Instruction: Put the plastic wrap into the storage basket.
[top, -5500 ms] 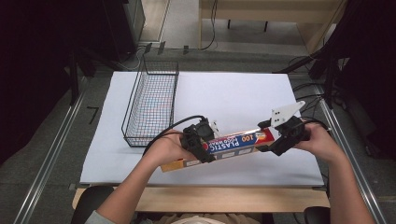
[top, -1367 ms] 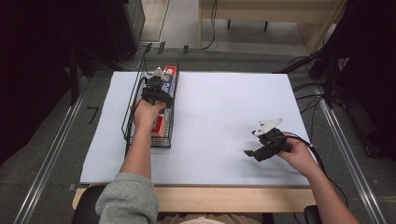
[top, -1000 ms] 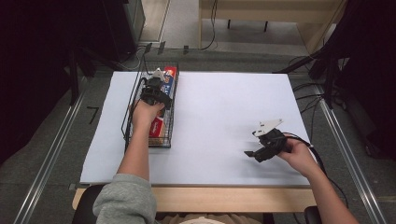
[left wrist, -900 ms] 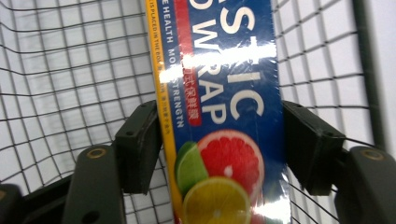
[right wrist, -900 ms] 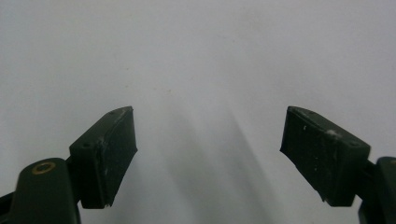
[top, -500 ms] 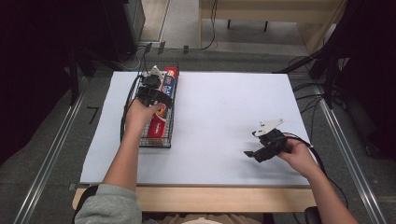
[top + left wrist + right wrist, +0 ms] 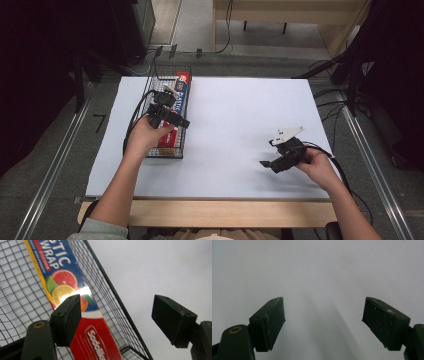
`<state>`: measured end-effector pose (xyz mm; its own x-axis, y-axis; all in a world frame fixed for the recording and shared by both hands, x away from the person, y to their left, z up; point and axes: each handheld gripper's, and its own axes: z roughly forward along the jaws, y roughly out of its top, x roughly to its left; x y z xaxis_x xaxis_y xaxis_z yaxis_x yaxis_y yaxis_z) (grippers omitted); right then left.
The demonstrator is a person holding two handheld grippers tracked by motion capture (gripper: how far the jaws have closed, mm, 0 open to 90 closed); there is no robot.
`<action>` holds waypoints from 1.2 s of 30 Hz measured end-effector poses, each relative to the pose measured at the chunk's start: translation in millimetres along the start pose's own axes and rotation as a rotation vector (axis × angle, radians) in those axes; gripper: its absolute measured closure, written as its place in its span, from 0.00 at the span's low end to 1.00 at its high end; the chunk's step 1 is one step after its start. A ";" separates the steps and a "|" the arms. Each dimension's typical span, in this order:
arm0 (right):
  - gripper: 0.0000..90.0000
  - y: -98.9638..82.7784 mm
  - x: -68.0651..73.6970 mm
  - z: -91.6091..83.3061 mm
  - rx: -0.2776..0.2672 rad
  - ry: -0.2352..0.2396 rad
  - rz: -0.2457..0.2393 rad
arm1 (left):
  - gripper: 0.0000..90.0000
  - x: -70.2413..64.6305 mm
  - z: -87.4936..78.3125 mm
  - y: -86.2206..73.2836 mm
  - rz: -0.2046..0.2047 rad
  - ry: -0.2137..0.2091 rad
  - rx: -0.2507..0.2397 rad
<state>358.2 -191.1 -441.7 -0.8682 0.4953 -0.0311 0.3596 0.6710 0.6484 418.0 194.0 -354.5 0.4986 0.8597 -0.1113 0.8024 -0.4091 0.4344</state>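
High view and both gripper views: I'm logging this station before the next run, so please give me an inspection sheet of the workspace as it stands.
Surface: white table top, bare apart from the basket and the grippers.
Job's things: plastic wrap box lies lengthwise inside the black wire basket at the table's left side.
Clutter: nothing seen.
Grippers: left gripper open over the basket's right rim, one jaw above the box, not gripping it; right gripper open over bare table, holding nothing.
Cables: a black cable loops from the left gripper; another trails from the right gripper.
Surroundings: grey floor, metal rails either side, dark equipment and loose cables beyond the table's far edge.
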 end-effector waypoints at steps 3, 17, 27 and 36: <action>0.21 0.6 0.8 -0.2 -0.003 0.007 0.008 | 0.27 -8.9 -2.3 -8.3 0.029 -0.052 -0.028; 0.21 2.7 5.0 5.1 0.000 0.028 0.009 | 0.27 -56.7 10.5 -45.3 0.197 -0.194 -0.051; 0.21 4.7 6.9 8.7 0.005 0.041 0.012 | 0.26 -76.4 22.6 -60.0 0.267 -0.234 -0.081; 0.21 5.1 7.6 12.5 0.008 0.049 -0.002 | 0.27 -83.0 34.0 -64.1 0.319 -0.275 -0.087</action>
<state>357.8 -177.0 -448.2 -0.8846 0.4663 0.0049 0.3604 0.6768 0.6419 336.3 138.4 -403.5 0.7954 0.5760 -0.1884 0.5695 -0.6039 0.5577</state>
